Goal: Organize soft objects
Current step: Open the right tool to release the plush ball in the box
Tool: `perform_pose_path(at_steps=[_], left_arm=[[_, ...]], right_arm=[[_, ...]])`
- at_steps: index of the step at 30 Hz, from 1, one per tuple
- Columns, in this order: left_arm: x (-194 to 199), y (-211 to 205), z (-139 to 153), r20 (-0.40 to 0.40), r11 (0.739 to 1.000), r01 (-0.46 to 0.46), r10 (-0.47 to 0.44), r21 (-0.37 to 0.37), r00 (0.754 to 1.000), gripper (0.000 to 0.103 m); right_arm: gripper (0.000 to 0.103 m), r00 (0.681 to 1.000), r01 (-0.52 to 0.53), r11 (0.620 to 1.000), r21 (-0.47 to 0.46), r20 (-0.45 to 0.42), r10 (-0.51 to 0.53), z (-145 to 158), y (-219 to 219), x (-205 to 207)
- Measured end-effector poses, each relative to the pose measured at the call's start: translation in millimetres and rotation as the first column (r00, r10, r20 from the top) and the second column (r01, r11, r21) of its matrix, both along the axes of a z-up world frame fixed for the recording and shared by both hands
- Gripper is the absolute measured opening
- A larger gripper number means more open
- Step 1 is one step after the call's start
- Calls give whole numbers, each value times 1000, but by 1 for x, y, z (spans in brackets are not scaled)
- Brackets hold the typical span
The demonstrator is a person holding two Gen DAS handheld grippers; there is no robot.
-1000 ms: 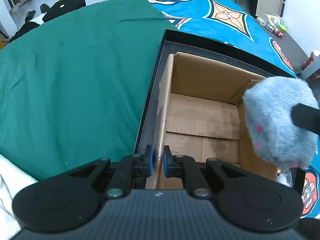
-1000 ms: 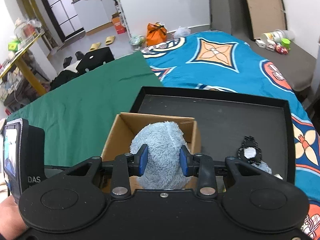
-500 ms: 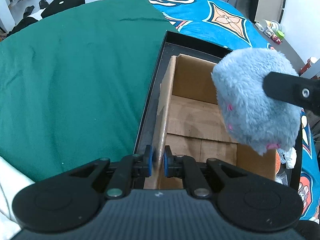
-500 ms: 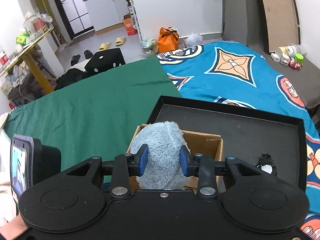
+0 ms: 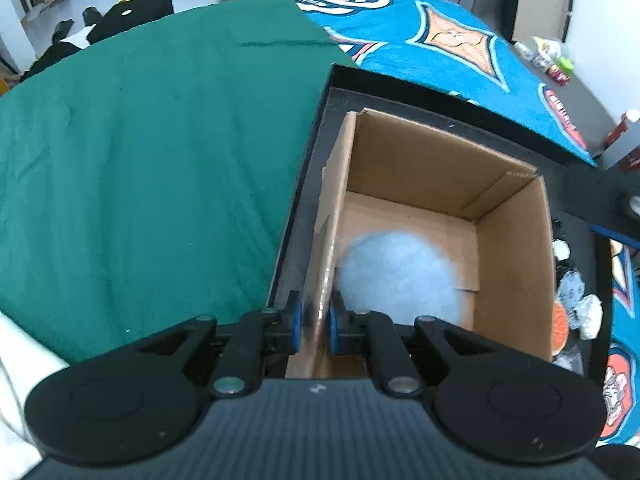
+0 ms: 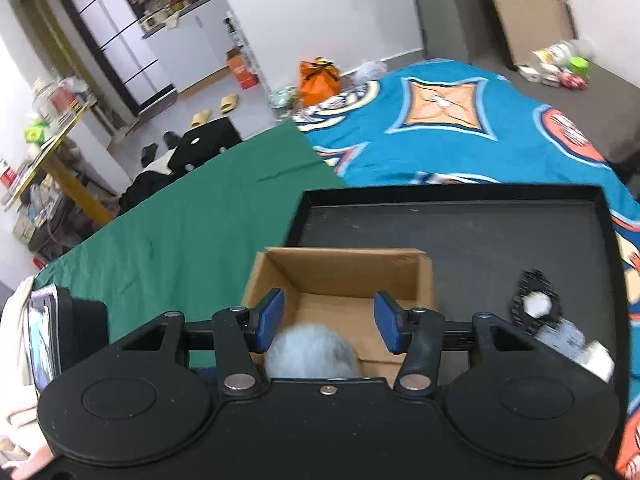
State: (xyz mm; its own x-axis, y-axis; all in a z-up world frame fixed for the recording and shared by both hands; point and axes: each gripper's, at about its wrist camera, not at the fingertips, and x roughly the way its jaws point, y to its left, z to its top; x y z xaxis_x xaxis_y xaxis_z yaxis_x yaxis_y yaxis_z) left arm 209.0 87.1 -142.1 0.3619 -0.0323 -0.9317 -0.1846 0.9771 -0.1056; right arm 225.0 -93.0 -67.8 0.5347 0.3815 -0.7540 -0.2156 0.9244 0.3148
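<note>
An open cardboard box (image 5: 508,248) stands in a black tray (image 5: 320,128). A blue-grey plush toy (image 5: 400,276) lies blurred inside the box, near its left wall. My left gripper (image 5: 313,322) is shut on the box's left wall and holds it. In the right wrist view my right gripper (image 6: 329,322) is open and empty above the box (image 6: 344,276), with the plush toy (image 6: 310,354) just below its fingers (image 6: 268,316).
The tray (image 6: 480,232) rests on a bed with a green sheet (image 5: 140,160) and a blue patterned cover (image 6: 440,120). Small soft items (image 5: 576,300) lie in the tray right of the box. A black-and-white item (image 6: 536,304) also lies there.
My right gripper opened and let go of the plush toy, which dropped into the box. The right gripper has left the left wrist view. The left gripper kept its hold.
</note>
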Motion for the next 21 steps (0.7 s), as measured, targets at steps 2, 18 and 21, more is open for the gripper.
perform_pose_path(at_steps=[2, 18, 21], left_arm=[[0, 0, 0, 1, 1000, -5, 5, -18, 1000, 13], [-6, -24, 18, 18, 998, 46, -47, 46, 999, 53], [-10, -27, 21, 27, 997, 44, -46, 63, 999, 61]], right_arm=[[50, 999, 32, 999, 5, -19, -32, -3, -17, -5], [54, 982, 157, 988, -10, -106, -157, -35, -100, -43], [59, 973, 187, 982, -7, -135, -187, -44, -113, -46]])
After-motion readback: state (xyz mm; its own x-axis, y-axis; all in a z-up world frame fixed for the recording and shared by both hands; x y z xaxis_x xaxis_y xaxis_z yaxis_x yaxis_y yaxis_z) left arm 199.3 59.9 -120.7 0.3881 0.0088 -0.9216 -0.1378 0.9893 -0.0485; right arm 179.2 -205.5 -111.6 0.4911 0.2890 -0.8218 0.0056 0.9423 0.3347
